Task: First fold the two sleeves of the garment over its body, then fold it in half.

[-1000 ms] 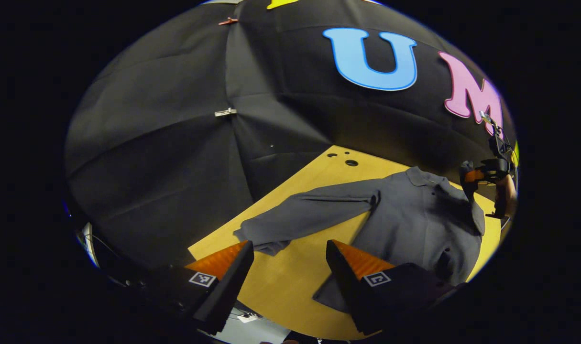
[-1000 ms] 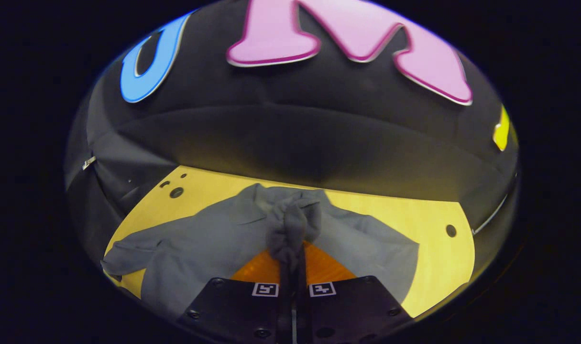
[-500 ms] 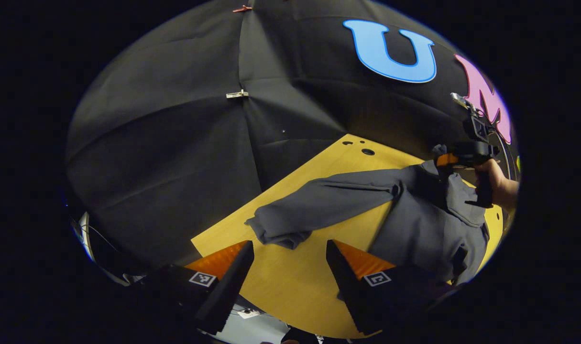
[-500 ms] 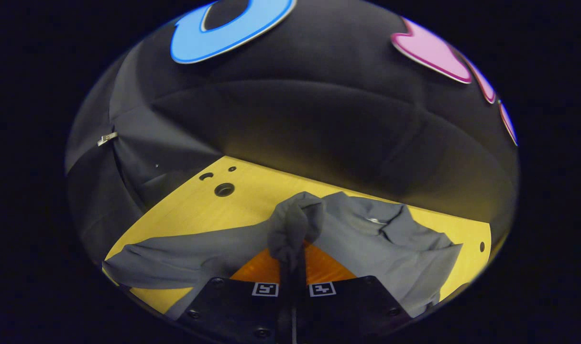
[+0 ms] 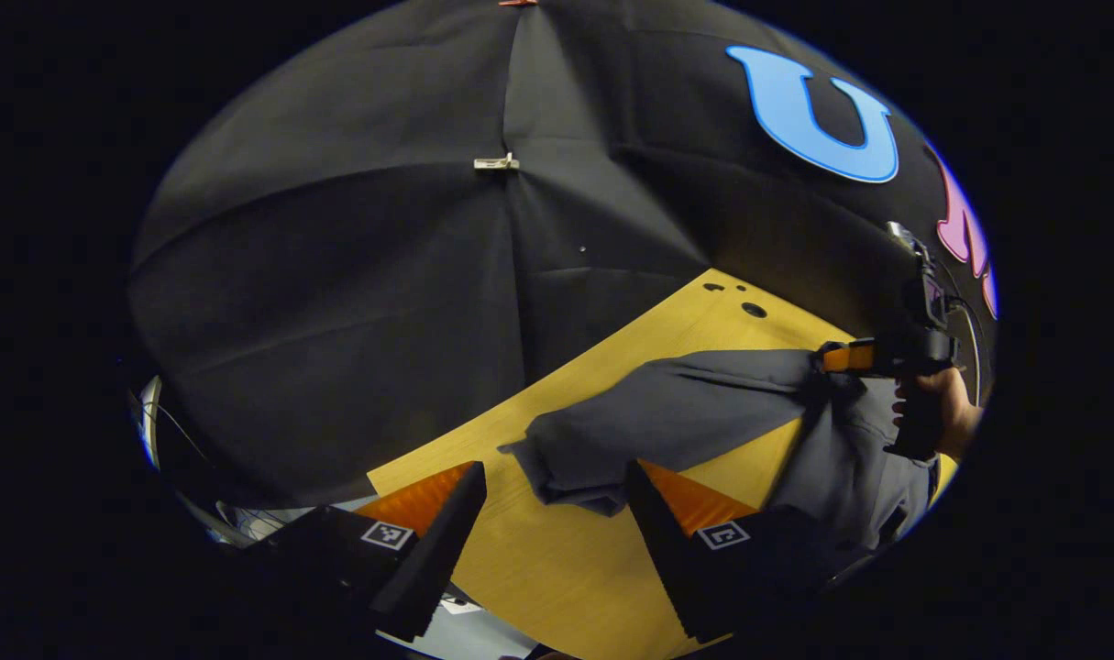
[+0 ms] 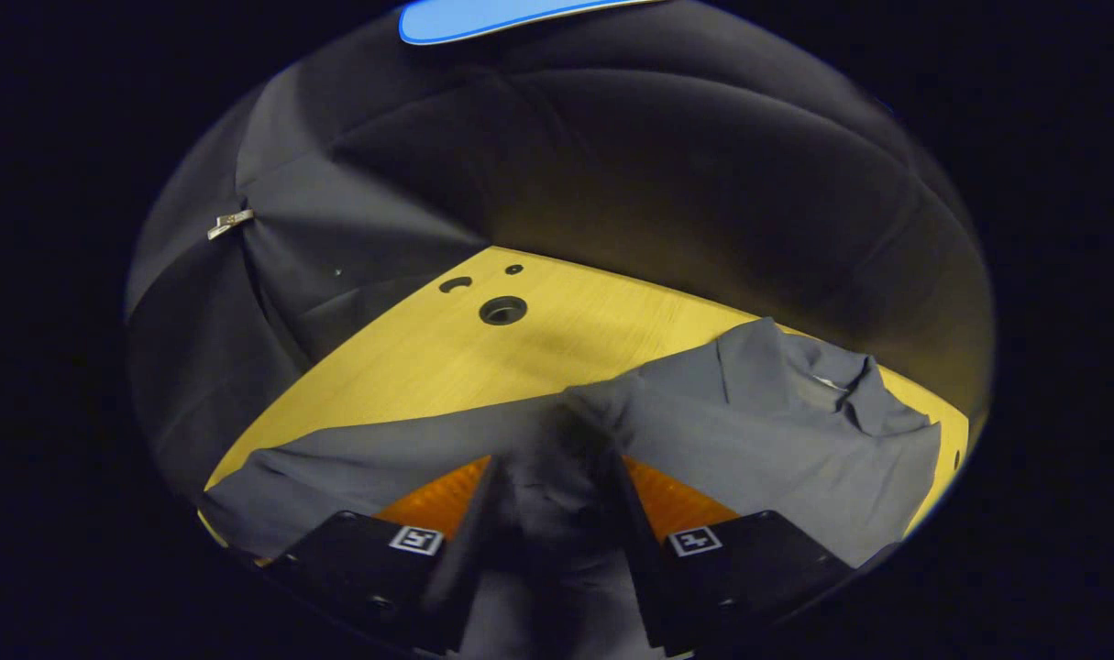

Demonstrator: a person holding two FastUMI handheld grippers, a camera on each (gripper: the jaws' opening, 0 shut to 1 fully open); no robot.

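Since a moment ago, right hand-held gripper [image 6: 545, 513] has spread apart; blurred grey garment [image 6: 758, 431] lies between. Left hand-held gripper [image 5: 557, 513] gapes empty above sleeve [image 5: 667, 431], wooden table [image 5: 557, 568].

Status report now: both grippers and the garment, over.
Left gripper open, above the sleeve cuff. Right gripper open over the dark grey cloth shirt. Left sleeve unfolded on the yellow wooden table.

The shirt [image 6: 758, 431] is soft grey cloth, matt and a bit wrinkly. The table [image 6: 428, 357] is smooth yellow wood with fine lines in it. The wall [image 5: 336, 275] is dull black cloth with creases, pinned by a small shiny metal clip [image 5: 495, 163].
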